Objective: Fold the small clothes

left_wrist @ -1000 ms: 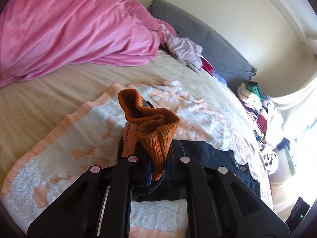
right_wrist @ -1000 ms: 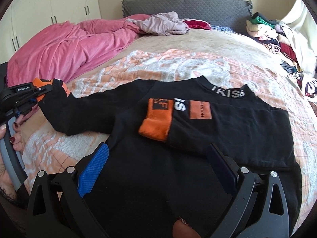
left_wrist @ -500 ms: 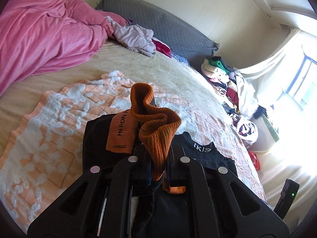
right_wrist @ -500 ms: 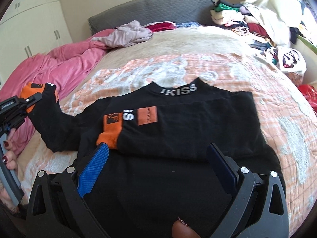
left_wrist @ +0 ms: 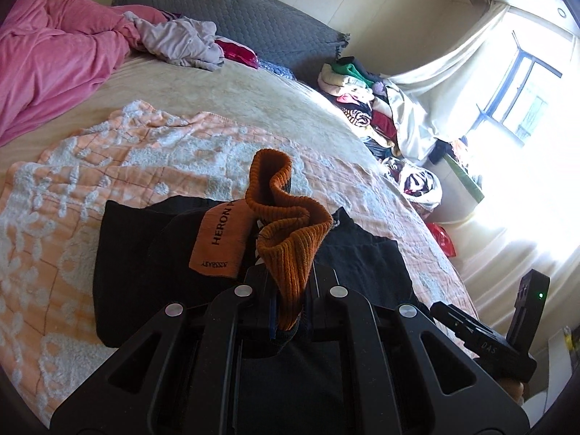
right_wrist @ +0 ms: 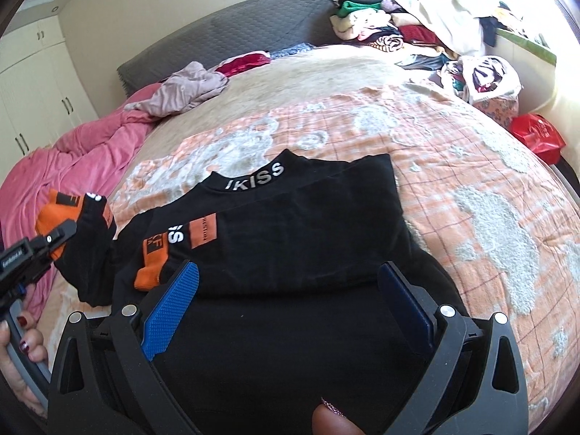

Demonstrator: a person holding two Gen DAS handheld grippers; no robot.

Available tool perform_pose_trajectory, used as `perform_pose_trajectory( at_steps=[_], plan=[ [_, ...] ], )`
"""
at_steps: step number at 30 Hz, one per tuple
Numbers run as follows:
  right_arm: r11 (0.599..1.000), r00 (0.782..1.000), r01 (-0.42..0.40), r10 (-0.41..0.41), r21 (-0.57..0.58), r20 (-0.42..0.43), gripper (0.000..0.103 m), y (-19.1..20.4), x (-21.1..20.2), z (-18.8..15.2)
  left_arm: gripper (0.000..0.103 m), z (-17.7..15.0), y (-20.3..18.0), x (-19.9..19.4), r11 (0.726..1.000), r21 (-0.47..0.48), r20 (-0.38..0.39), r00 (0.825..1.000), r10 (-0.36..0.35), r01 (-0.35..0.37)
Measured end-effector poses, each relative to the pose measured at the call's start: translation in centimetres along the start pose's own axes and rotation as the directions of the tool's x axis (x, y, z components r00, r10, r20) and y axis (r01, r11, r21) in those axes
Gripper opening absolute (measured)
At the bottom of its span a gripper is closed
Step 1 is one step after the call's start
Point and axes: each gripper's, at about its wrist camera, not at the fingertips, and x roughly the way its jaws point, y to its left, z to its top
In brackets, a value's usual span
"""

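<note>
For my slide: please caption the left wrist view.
Left gripper shut on orange cuff, above black sweater.

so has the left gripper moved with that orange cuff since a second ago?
Yes. The left gripper, shut on the orange cuff, has carried it inward from the pink duvet toward the black top.

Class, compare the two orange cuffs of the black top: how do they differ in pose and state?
The held cuff is clamped in the left gripper, lifted off the bed; the folded cuff lies flat on the black top, untouched. The held cuff is crumpled and wavy; the folded cuff is smooth. Both are orange ribbed knit on black sleeves.
</note>
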Motion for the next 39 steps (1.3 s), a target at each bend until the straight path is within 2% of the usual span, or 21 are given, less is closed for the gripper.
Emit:
perform_pose_trajectory(
  at_steps=[11,14,18,23,26,28,30,31,32,33,38,39],
  plan=[
    [0.997,1.0,0.0,0.001,0.079,-0.017,0.099,-1.5,0.5,-0.1,0.005,-2.7,-1.7,3.8,0.996,0.067,-0.147,0.988,-0.052,0.063],
    [0.996,1.0,-0.008,0.01,0.089,-0.025,0.099,-1.6,0.8,-0.2,0.01,-3.7,-2.0,5.0,0.994,0.08,-0.198,0.978,-0.061,0.079],
    [0.995,0.999,-0.025,0.029,0.098,-0.043,0.099,-1.3,1.3,-0.5,0.023,-4.7,-2.7,5.9,0.988,0.093,-0.261,0.961,-0.093,0.12],
    [0.996,0.994,-0.055,0.061,0.067,-0.088,0.099,0.2,2.6,-1.2,0.042,-4.5,-3.4,5.1,0.983,0.131,-0.268,0.959,-0.088,0.127],
    [0.996,0.988,-0.082,0.086,0.037,-0.126,0.099,1.8,3.7,-2.0,0.047,-3.5,-2.6,4.4,0.987,0.153,-0.228,0.973,-0.022,0.058],
    [0.994,0.98,-0.11,0.11,0.013,-0.167,0.099,3.2,4.7,-2.6,0.057,-2.6,-1.5,4.2,0.989,0.148,-0.212,0.977,0.023,0.009],
    [0.989,0.969,-0.146,0.141,-0.006,-0.202,0.098,4.7,5.8,-3.2,0.074,-2.0,-0.3,4.1,0.989,0.138,-0.197,0.978,0.072,-0.045],
    [0.988,0.965,-0.154,0.148,-0.013,-0.218,0.098,5.4,6.2,-3.5,0.076,-1.8,0.2,3.9,0.987,0.14,-0.184,0.977,0.11,-0.084],
    [0.986,0.961,-0.165,0.156,-0.019,-0.227,0.095,6.1,6.5,-3.7,0.081,-1.5,0.6,3.6,0.982,0.144,-0.169,0.975,0.143,-0.119],
    [0.985,0.958,-0.173,0.162,-0.025,-0.236,0.086,6.7,6.9,-4.0,0.083,-1.2,1.1,3.3,0.981,0.138,-0.153,0.976,0.156,-0.135],
    [0.982,0.951,-0.19,0.182,-0.008,-0.251,0.071,8.2,8.8,-4.4,0.083,0.4,3.2,1.3,0.988,0.057,-0.107,0.983,0.151,-0.146],
    [0.981,0.952,-0.193,0.185,-0.008,-0.245,0.063,8.4,8.9,-4.4,0.083,0.7,3.7,0.9,0.989,0.036,-0.1,0.984,0.146,-0.143]
  ],
)
